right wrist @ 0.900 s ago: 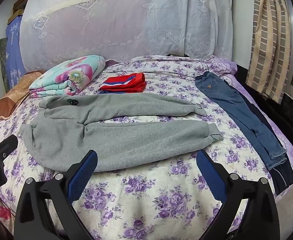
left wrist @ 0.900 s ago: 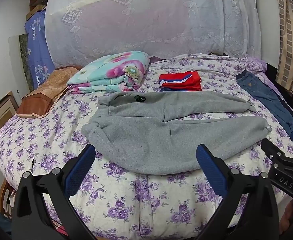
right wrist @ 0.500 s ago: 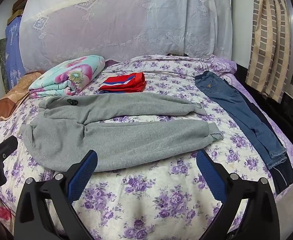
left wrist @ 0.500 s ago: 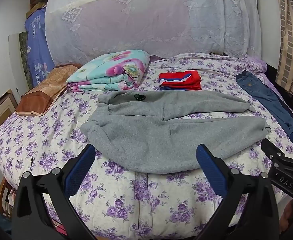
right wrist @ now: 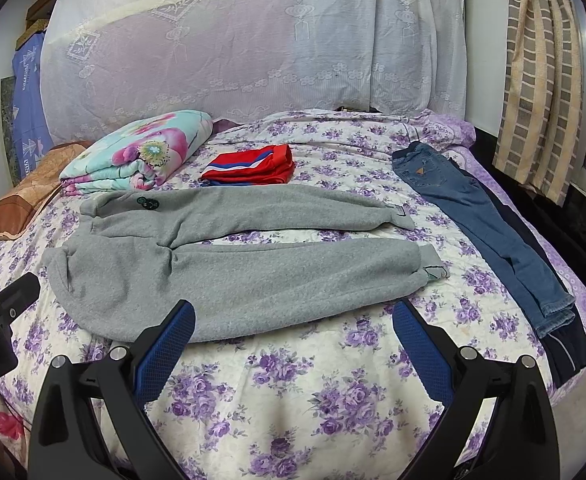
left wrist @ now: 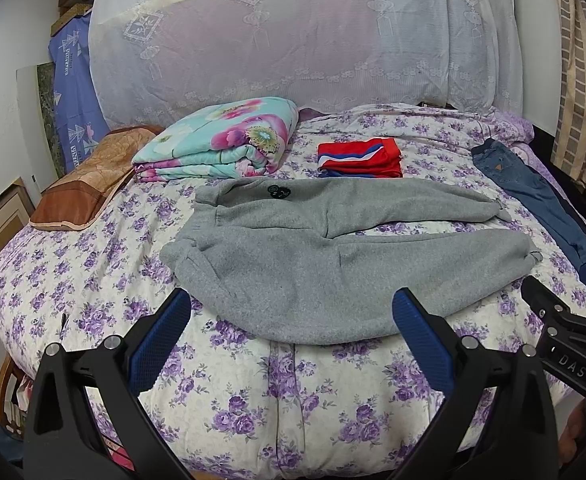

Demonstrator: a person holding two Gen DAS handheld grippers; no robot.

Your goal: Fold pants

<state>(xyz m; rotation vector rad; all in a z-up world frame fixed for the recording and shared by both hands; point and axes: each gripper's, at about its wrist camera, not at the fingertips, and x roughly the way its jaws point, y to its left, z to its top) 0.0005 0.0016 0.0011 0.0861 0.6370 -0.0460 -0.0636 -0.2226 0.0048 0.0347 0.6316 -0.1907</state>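
Grey sweatpants (left wrist: 313,256) (right wrist: 229,268) lie flat on the floral bed, waistband to the left, both legs stretched to the right with a gap between them. My left gripper (left wrist: 291,308) hovers open over the near edge of the seat area, nothing between its blue pads. My right gripper (right wrist: 293,316) is open too, above the near leg's lower edge, touching nothing. Each gripper's black body shows at the side of the other's view.
Behind the sweatpants sit a folded floral blanket (left wrist: 221,140), folded red shorts (left wrist: 361,158) and a brown pillow (left wrist: 89,180). Blue jeans (right wrist: 485,224) over dark trousers lie along the bed's right side. A lace-covered headboard (right wrist: 253,48) stands at the back.
Both views drift slightly: the bed sinks a little in the frames as the grippers edge along. The sweatpants have not moved and both grippers stay open.
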